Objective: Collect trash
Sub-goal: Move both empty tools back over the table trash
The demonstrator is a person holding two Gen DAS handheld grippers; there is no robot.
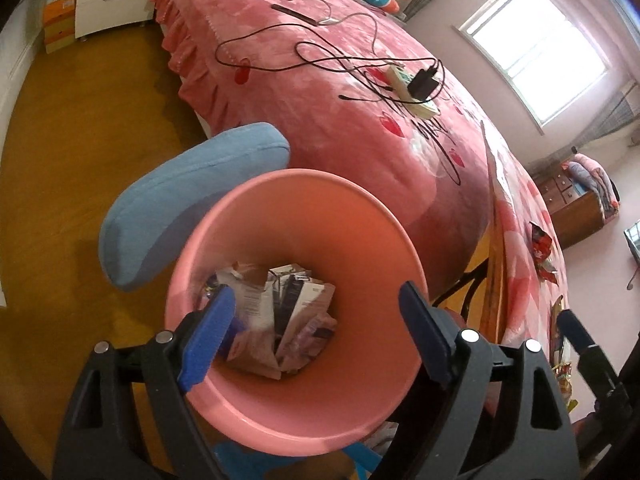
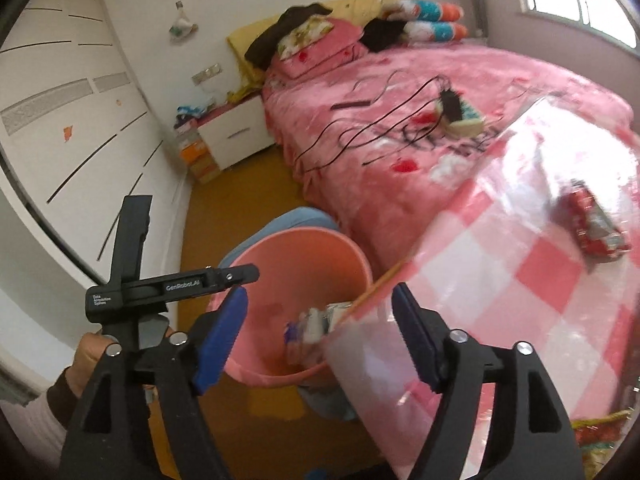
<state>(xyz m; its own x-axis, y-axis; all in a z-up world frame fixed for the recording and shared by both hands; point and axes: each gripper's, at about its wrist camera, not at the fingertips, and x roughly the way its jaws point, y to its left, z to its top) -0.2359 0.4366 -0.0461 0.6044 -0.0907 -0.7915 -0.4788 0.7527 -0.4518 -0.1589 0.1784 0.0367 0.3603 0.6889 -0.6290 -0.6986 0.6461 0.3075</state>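
Hovering over the bin, both claws gape empty.
Left claw tilts down into the pink bin, paper trash at its bottom; right claw stands beside; red wrapper lies on the table.

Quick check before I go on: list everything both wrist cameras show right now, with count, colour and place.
Trash bin: one, pink, on the floor beside the bed, paper and wrapper scraps inside.
Cushion: one, blue, behind the bin.
Bed: one, pink cover.
Power strip: one, pale, mid-bed, black charger and cables on it.
Snack wrapper: one, red, on the pink-checked table cover.
Nightstand: one, white, beside the headboard.
Pillows: several, pink and striped, at the headboard.
Left gripper: fingers open, over the bin.
Right gripper: fingers open, empty.
Hand: one, holding the left gripper.
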